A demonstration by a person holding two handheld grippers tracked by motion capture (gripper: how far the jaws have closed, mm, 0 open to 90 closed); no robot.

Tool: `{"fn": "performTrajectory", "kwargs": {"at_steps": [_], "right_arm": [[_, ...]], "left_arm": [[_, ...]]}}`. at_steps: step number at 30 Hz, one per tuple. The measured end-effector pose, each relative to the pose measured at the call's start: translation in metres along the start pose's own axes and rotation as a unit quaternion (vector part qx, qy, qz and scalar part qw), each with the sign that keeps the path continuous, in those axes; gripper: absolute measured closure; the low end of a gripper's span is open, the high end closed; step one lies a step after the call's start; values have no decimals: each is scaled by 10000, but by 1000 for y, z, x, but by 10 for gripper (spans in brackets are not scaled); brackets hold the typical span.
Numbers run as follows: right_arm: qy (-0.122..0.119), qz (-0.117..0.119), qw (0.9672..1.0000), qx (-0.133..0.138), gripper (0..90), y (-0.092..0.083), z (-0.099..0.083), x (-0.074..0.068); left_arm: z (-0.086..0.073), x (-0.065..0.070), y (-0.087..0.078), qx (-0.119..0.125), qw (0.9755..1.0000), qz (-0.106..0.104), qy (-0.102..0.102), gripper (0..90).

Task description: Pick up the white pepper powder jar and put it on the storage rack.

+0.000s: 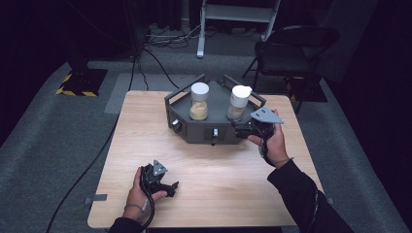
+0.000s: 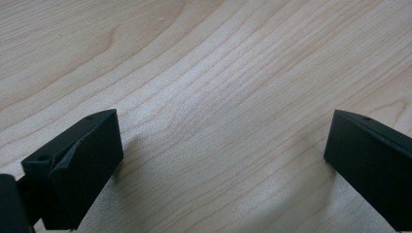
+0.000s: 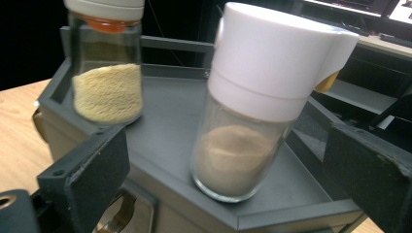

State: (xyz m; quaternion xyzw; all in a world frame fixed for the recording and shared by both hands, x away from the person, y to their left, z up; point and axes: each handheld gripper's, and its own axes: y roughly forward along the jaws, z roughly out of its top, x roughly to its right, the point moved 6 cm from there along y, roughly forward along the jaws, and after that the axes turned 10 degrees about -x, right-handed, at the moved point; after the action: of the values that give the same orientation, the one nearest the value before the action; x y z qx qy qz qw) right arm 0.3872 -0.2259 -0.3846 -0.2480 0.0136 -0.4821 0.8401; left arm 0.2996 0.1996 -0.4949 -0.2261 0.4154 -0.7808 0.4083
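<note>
Left gripper [image 1: 167,187]: jaws spread wide, empty, low over bare wooden table [image 1: 218,165] near the person's edge. Right gripper [image 1: 243,128]: jaws wide, nothing between them, held at the front right corner of the grey tray [image 1: 201,133]. White-capped jar [image 3: 252,116] of tan powder stands upright in the tray just beyond the right gripper, roughly in line with the jaw gap. Second jar [image 3: 107,68], yellow powder, stands farther left in the tray.

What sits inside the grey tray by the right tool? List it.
Two glass jars stand upright in the grey tray: a yellow-powder jar and a tan-powder jar with a white pour cap. The right tool waits open in front. The tray floor under the jars is covered.
</note>
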Motion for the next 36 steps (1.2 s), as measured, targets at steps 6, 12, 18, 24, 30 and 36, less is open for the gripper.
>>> {"fn": "performTrajectory", "kwargs": {"at_steps": [6, 12, 18, 24, 30, 36], "right_arm": [[-141, 63, 9999, 55, 23, -9, -8, -3], [-349, 128, 9993, 23, 20, -16, -19, -10], [-477, 256, 9985, 4, 20, -22, -31, -16], [-646, 269, 9975, -37, 20, -26, -41, -22], [-882, 270, 9957, -100, 19, -29, -52, -31], [-995, 325, 9944, -174, 20, -33, -64, -38]], "left_arm": [[0, 0, 0, -3, 10000, -2, 9, 0], [0, 0, 0, -3, 10000, -1, 10, 0], [0, 0, 0, -2, 10000, -3, 5, 0], [0, 0, 0, -2, 10000, -1, 10, 0], [0, 0, 0, -1, 10000, -4, 3, 0], [0, 0, 0, -2, 10000, -3, 5, 0]]}}
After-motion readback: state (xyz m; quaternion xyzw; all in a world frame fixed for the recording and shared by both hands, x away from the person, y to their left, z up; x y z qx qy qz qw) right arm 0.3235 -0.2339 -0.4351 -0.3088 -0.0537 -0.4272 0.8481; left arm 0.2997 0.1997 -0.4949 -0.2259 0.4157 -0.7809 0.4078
